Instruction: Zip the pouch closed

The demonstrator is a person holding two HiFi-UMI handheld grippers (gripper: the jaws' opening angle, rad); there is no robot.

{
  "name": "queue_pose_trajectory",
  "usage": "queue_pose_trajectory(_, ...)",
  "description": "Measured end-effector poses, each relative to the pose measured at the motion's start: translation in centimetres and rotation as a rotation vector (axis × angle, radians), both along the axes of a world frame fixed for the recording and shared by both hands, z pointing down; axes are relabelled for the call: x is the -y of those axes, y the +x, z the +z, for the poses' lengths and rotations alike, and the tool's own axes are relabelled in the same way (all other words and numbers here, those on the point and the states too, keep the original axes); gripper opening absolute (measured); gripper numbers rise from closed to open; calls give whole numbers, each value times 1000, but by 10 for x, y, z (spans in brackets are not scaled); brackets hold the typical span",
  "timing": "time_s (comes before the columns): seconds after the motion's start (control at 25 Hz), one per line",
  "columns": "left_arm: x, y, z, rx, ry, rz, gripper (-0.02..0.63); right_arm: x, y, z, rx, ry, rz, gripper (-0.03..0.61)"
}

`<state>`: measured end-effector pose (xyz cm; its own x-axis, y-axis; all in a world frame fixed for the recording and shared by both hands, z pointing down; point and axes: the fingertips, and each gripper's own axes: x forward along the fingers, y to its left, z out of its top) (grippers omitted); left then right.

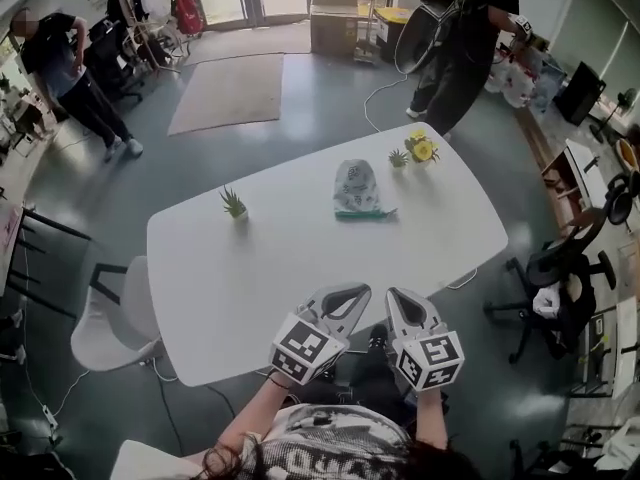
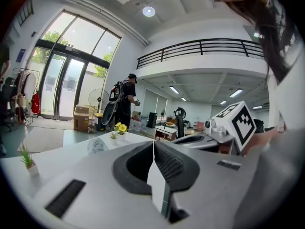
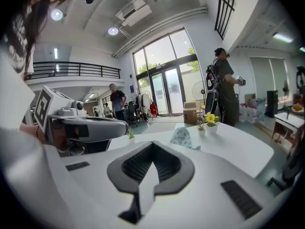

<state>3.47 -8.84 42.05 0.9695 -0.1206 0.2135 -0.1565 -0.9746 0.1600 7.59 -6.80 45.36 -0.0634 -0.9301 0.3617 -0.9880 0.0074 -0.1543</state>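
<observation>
Head view, with both gripper views. A white, rounded-rectangular table carries four things. The task's thing, a pale patterned fabric pouch with a teal strip along its nearer end, rests on the far half of the table, a little inside the far edge and toward the far right corner. Whether its zip is open cannot be told at this range.

A yellow flower in a small white pot stands at the far right corner. A smaller green plant in a white pot stands just beside it, on the side toward the pouch. A spiky green plant in a white pot stands by the far edge nearer the left corner, well apart from the pouch.

The left gripper and the right gripper hang side by side over the near edge, pointing toward the pouch and well short of it. Each has its jaws clenched together with nothing between them.

Beyond the far right corner stands a person in dark clothes. A white chair stands off the left corner and a black office chair off the right edge.
</observation>
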Motion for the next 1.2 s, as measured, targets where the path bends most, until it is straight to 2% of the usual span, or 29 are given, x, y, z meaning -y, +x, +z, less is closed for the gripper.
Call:
queue_pose_trajectory(0.44, 64, 62, 11, 20, -31, -201, 14, 92, 79, 19, -16, -18, -229, -2)
queue_pose_trajectory(0.72, 80, 91, 24, 60, -45, -308, 14, 130, 123, 61, -45, -51, -369, -2)
queue_pose_trajectory(0.88, 93, 94, 28, 69, -50, -390, 14, 151, 155, 104, -112, -124, -445, 0)
queue_pose_trajectory(0.96, 97, 95, 31, 71, -55, -427, 14, 162, 168, 125, -139, -168, -502, 40)
queue_pose_trajectory(1.2, 105, 96, 34, 80, -55, -496, 14, 191, 198, 173, -207, -302, -642, 97)
